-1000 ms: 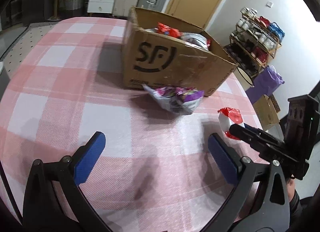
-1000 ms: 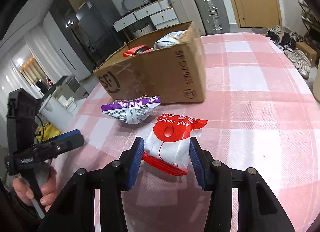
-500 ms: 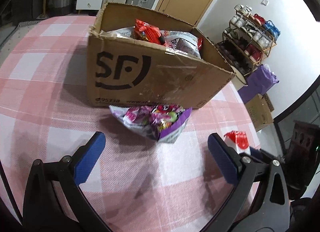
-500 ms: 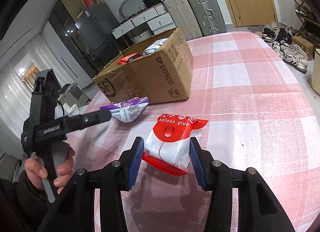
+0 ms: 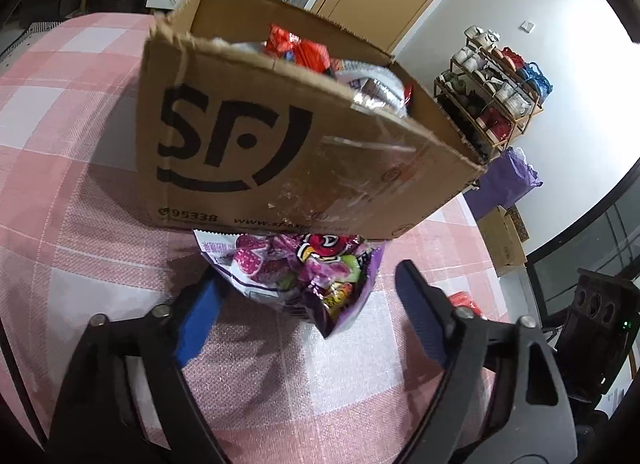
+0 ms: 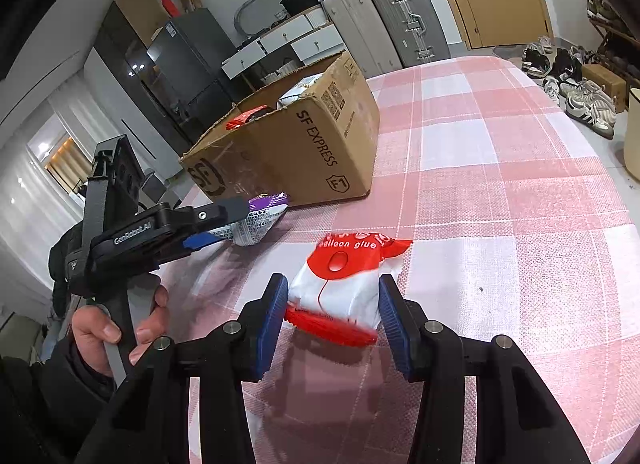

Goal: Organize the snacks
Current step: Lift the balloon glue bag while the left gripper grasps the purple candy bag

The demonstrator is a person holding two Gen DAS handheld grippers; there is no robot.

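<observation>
L hand-held gripper (image 5: pixel 308 304): jaws closing round purple snack bag (image 5: pixel 296 276) on bench (image 5: pixel 80 244), just beside cardboard box (image 5: pixel 280 152); pads not yet pressing. R hand-held gripper (image 6: pixel 332 320) clamped on red/white pouch (image 6: pixel 340 284), w/ snacks in box.

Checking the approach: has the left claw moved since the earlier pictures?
Yes. The left claw has advanced toward the brown cardboard box, now straddling the purple snack bag, jaws closing.

Box (image 6: pixel 304 152): "SF EXPRESS"; packet (image 6: pixel 344 284): "balloon glue"
</observation>
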